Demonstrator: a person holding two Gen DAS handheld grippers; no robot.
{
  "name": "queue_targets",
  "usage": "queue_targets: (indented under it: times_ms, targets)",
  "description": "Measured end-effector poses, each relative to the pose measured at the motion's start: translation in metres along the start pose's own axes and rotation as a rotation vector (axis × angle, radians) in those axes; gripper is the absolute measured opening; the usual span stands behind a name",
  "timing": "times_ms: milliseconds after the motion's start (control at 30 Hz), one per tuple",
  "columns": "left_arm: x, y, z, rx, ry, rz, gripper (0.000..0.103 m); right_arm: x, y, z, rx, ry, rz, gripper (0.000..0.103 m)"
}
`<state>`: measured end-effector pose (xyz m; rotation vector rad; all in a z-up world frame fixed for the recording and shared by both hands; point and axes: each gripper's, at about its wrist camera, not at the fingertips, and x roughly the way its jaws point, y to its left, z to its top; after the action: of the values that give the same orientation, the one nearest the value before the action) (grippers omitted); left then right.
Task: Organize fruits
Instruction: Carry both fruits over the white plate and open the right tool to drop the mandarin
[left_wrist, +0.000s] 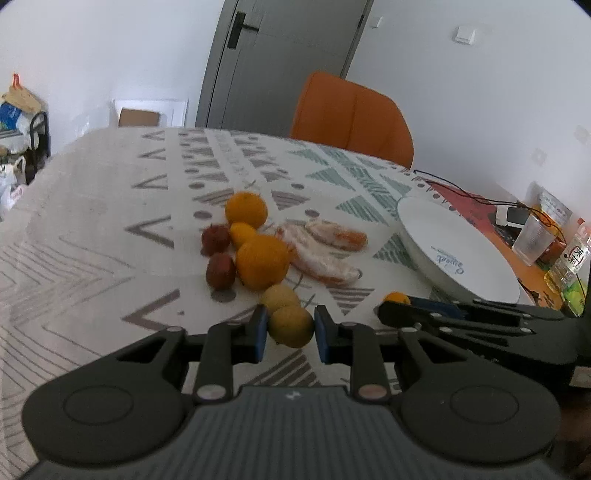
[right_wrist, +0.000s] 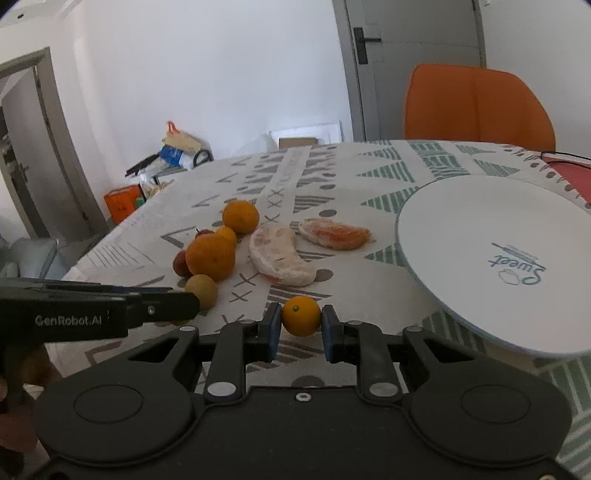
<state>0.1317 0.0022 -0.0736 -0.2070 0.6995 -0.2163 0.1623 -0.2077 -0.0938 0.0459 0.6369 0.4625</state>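
Both pairs of tongs are found closed on fruit, with the plate (right_wrist: 480, 236) taken as landmark. The left tongs (left_wrist: 290, 328) are clamped on a yellowish-green fruit (left_wrist: 291, 326), well to the left of the plate on the worktop (left_wrist: 92, 206). The right tongs (right_wrist: 300, 323) are clamped on a small orange fruit (right_wrist: 301, 315), just left of the plate's near rim. The pick-up step is judged in hand; lifting and carrying onto the empty plate is called for next.
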Motion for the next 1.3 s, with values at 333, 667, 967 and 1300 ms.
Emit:
queue_targets:
  times_ms: [333,667,967,1300]
  targets:
    - [-0.013,-0.021,0.013,0.033,-0.075,0.012,0.025,-0.041,-0.017,0.004,0.026,-0.089,-0.006,0.021]
    - [-0.014,-0.049,0.023,0.063,-0.116,0.028,0.025,-0.065,-0.048,0.005,0.067,-0.147,-0.026,0.021]
    - [-0.002,-0.08,0.031,0.104,-0.133,0.008,0.026,-0.081,-0.081,0.006,0.107,-0.187,-0.062,0.021]
    - [0.023,-0.1,0.041,0.137,-0.113,-0.026,0.025,-0.08,-0.105,0.004,0.138,-0.191,-0.093,0.021]
